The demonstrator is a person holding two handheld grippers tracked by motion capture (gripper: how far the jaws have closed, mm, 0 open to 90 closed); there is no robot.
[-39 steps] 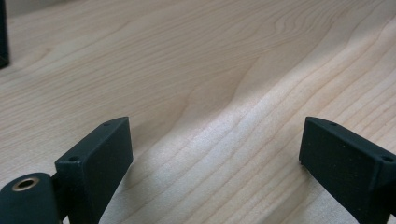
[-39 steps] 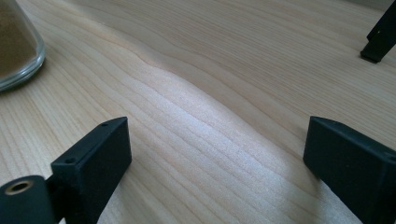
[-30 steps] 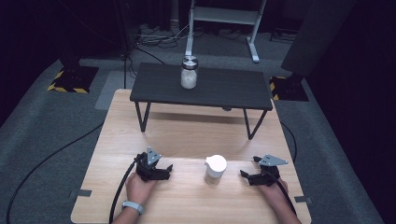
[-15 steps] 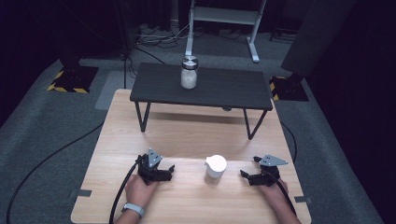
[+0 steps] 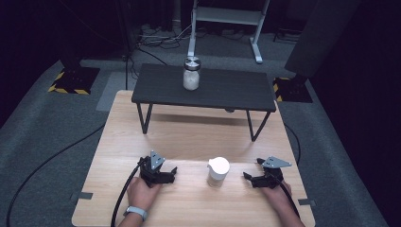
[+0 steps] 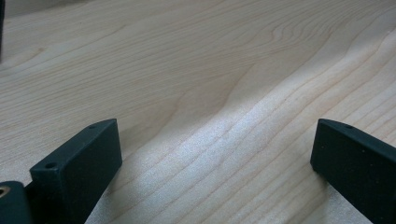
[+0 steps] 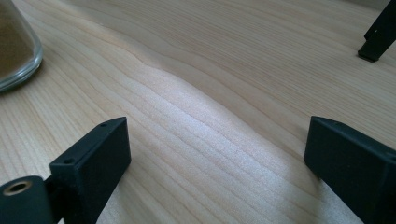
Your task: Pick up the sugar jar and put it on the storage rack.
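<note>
Nothing had shifted since a second earlier: the left gripper (image 5: 171, 171) and right gripper (image 5: 248, 178) rested on the worktop (image 5: 189, 137), fingers (image 6: 79, 161) released, flanking the white-lidded jar (image 5: 218, 171).

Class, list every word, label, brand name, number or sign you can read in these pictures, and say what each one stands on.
None: no text can be read in these pictures.
The jar on the black side table and the white-lidded jar on the wooden table show no readable label.
The yellow-and-black hazard stripes on the floor stand are a marking, not words.
</note>
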